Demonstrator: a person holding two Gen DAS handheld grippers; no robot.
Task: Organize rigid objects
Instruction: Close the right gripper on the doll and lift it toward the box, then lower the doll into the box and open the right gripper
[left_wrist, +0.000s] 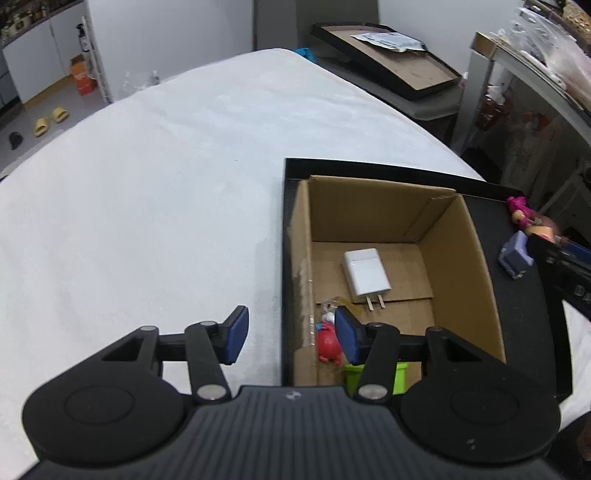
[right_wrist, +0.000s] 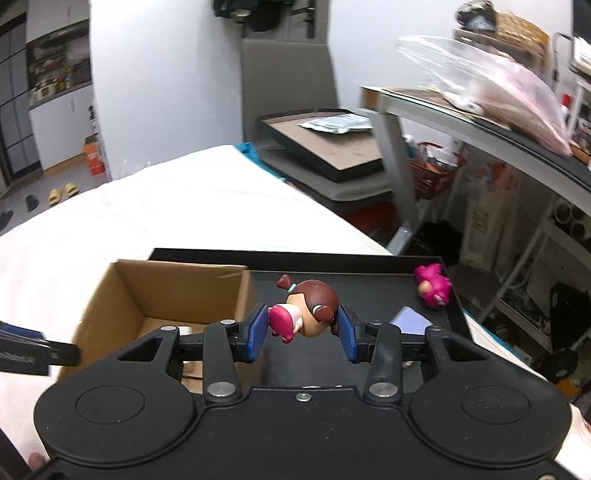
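Observation:
My right gripper (right_wrist: 303, 330) is shut on a small doll (right_wrist: 314, 310) with brown hair and pink shoes, held sideways above the black tray (right_wrist: 369, 284). A pink toy (right_wrist: 432, 284) lies at the tray's far right corner and a lavender block (right_wrist: 412, 321) lies under my right finger. My left gripper (left_wrist: 291, 332) is open and holds nothing, hovering over the left wall of the cardboard box (left_wrist: 461, 258). Inside the box lie a white charger (left_wrist: 365, 277), a red toy (left_wrist: 328, 343) and a green piece (left_wrist: 354, 376), the last partly hidden by my finger.
The tray (left_wrist: 517, 314) sits on a table under a white cloth (left_wrist: 147, 184). Behind the table a grey chair carries a second black tray (left_wrist: 399, 62) with cardboard and a packet. A metal shelf (right_wrist: 480, 122) with bags stands at the right.

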